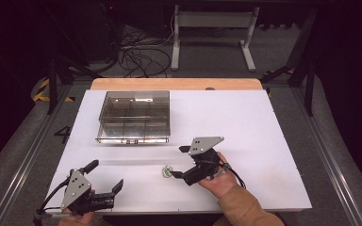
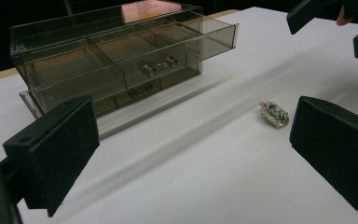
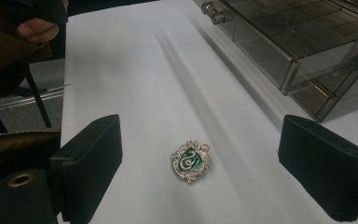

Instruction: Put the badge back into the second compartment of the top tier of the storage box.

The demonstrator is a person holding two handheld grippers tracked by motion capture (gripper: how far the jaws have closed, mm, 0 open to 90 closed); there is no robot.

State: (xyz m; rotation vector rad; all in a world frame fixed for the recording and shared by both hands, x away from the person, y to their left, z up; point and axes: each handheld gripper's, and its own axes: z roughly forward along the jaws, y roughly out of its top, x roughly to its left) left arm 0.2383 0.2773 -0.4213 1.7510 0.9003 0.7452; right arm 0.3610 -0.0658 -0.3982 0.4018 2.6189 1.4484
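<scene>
Your right claw [image 3: 200, 154] hangs low over the white counter [image 1: 245, 122] with its jaws spread wide, nothing pinched. The green-and-silver crest pin [image 3: 191, 161] lies flat on the counter between those jaws, touching neither pad. Your left claw [image 1: 104, 178] rests at the near left edge, jaws released and empty, well apart from the pin. The smoky clear drawer box [image 1: 134, 117] sits toward the far left, top drawer pulled out.

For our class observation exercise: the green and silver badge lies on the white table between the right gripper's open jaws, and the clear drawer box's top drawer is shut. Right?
Not quite. The top drawer is pulled out, as the left gripper view shows. The badge does lie between the right gripper's open jaws.
</scene>
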